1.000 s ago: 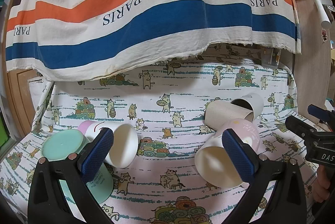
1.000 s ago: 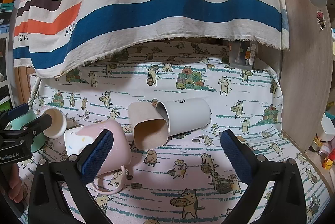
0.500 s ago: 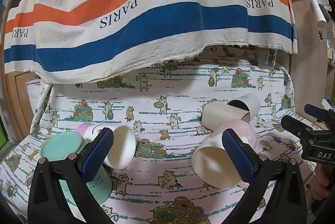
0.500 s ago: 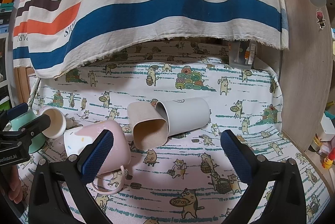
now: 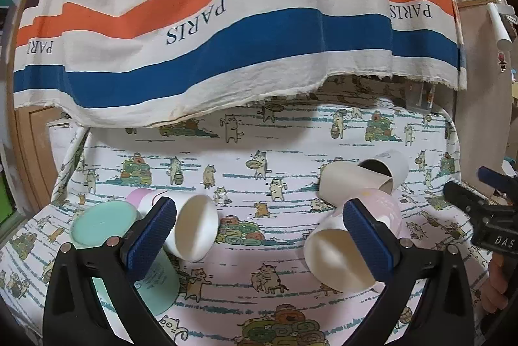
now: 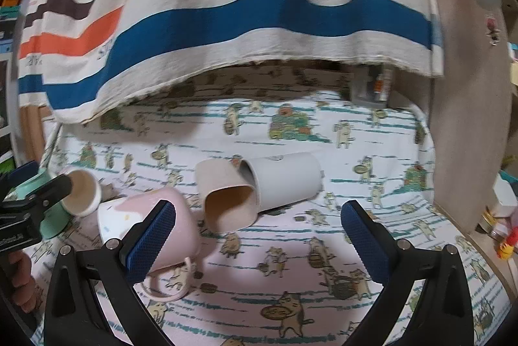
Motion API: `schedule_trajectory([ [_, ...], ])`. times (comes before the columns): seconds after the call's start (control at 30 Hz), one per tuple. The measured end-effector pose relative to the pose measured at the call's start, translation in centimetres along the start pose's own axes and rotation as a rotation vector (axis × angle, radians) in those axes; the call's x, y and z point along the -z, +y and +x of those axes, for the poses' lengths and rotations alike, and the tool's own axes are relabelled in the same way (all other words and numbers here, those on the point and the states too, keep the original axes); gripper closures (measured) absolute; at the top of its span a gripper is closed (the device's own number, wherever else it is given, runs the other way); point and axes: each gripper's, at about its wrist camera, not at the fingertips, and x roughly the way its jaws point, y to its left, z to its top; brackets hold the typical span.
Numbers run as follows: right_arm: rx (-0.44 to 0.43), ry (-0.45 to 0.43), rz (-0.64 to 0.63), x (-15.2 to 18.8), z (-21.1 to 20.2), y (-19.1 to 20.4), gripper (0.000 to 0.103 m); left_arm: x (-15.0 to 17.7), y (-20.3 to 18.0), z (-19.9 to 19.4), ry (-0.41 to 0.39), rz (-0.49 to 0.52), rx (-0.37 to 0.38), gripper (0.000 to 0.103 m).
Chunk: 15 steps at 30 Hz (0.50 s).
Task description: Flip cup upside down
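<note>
While both jaws stand wide apart and empty, I would centre my right gripper (image 6: pixel 257 234) on the tipped pink mug (image 6: pixel 149 223), avoiding its handle, before closing.

The counter (image 5: pixel 291 151) is covered in a matt printed cloth with cartoon cats, lightly creased. Above it hangs a striped cloth (image 5: pixel 226 22) of coarse weave with a frayed lower hem. The pink mug (image 6: pixel 145 216) looks like smooth, slightly glossy ceramic; the white cup (image 6: pixel 285 181) and beige cup (image 6: pixel 223 194) have a matt finish. The mint cup (image 5: pixel 106 223) looks like smooth plastic. Each gripper (image 6: pixel 259 232) has matt black plastic arms, blue fingertips (image 6: pixel 152 236) of rough knurled rubber, and small shiny metal screws. The side panel (image 6: pixel 469 119) is pale matt wood
</note>
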Motion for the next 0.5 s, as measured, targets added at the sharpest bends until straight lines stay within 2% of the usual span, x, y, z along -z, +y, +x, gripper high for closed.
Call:
schedule_trajectory([
  [0.1,0.052,-0.036,0.021,-0.1,-0.6,-0.2,0.000,0.0,0.2,-0.2,-0.004,-0.011,0.020,0.001],
  [0.2,0.040,-0.025,0.019,-0.1,-0.4,-0.2,0.001,-0.6,-0.3,-0.4,0.010,0.041,-0.026,0.001],
  [0.37,0.004,0.007,0.050,-0.3,-0.2,-0.9,0.000,-2.5,0.5,-2.4,-0.015,-0.026,0.018,0.001],
  [0.5,-0.026,-0.004,0.085,-0.7,-0.7,-1.7,0.001,-4.1,0.0,-2.7,0.022,0.005,0.027,0.001],
])
